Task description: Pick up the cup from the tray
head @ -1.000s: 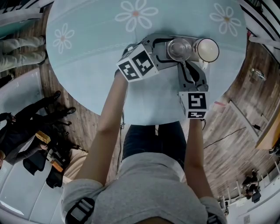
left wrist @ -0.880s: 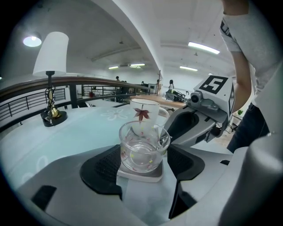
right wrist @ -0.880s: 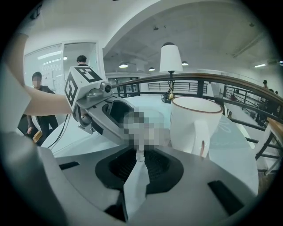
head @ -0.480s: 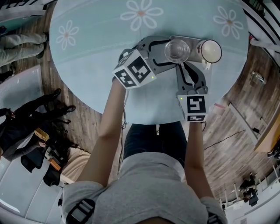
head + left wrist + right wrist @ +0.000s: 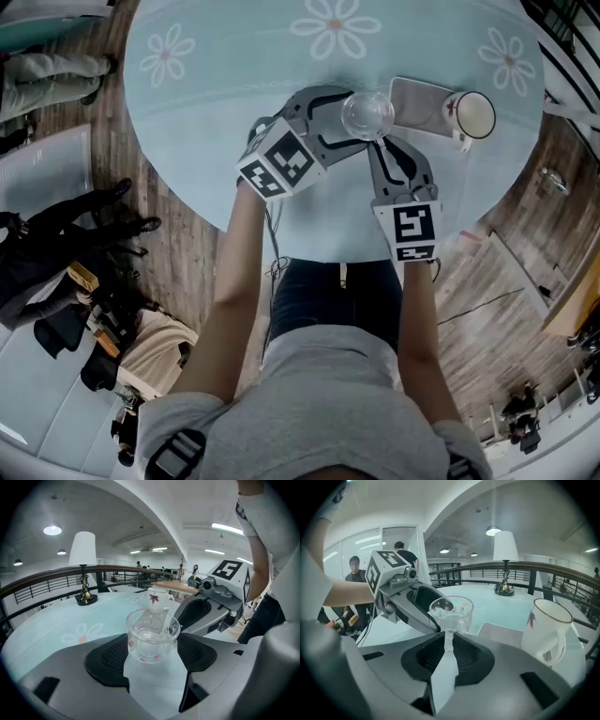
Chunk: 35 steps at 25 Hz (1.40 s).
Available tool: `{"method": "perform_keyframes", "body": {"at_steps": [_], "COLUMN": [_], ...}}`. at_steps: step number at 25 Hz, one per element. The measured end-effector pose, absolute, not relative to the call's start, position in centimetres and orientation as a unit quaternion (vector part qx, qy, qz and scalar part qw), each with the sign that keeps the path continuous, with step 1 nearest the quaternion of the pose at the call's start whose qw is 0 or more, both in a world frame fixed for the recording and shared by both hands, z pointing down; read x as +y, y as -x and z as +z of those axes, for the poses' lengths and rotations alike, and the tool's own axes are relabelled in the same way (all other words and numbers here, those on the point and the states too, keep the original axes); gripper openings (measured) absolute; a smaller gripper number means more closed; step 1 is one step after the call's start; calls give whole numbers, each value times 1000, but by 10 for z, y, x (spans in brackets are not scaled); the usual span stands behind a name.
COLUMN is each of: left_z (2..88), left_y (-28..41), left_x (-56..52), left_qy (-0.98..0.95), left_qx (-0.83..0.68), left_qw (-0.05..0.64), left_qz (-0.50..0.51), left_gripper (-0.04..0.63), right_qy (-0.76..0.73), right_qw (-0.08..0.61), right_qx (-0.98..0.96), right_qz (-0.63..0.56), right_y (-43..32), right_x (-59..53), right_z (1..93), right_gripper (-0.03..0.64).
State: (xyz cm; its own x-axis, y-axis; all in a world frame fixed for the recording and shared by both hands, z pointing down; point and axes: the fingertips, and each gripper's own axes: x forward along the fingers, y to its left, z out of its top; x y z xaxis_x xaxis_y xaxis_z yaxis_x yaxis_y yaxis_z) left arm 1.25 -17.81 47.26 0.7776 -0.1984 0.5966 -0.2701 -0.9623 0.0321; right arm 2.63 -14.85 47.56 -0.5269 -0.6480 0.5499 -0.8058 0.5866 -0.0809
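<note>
A clear glass cup [image 5: 367, 114] with small coloured dots hangs above the table, just left of the white tray [image 5: 417, 101]. My left gripper [image 5: 360, 120] is shut on the cup's body [image 5: 151, 635], with one pad against each side. My right gripper [image 5: 380, 142] is shut on the cup's handle [image 5: 448, 639], which stands upright between its pads. A white mug [image 5: 473, 114] with a leaf print stands on the tray's right end; in the right gripper view the mug [image 5: 546, 625] is to the right of the glass.
The round pale blue table [image 5: 234, 94] has flower prints and its near edge runs just below the grippers. A white lamp [image 5: 84, 569] stands at the far side. People stand beyond the table, left in the right gripper view. Dark bags [image 5: 56, 281] lie on the floor.
Both grippers have carried the glass cup left, away from the white mug and off the tray. The tray's left part now lies bare.
</note>
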Motion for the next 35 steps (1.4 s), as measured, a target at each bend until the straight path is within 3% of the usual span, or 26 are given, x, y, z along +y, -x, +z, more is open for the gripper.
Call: {"method": "perform_keyframes", "body": {"at_steps": [19, 35], "left_z": [514, 519], "left_y": [-3, -5], "left_x": [-137, -133], "left_qy": [-937, -941], "left_qx": [-117, -125], "left_qw": [89, 90], "left_qz": [318, 302], "left_gripper": [333, 333], "right_qy": [-412, -410], "right_qw": [284, 275], "right_qx": [-846, -852], "right_qz": [182, 173], "right_y": [-17, -19], "right_x": [-108, -104], "right_z": [514, 518], "right_gripper": [51, 52]}}
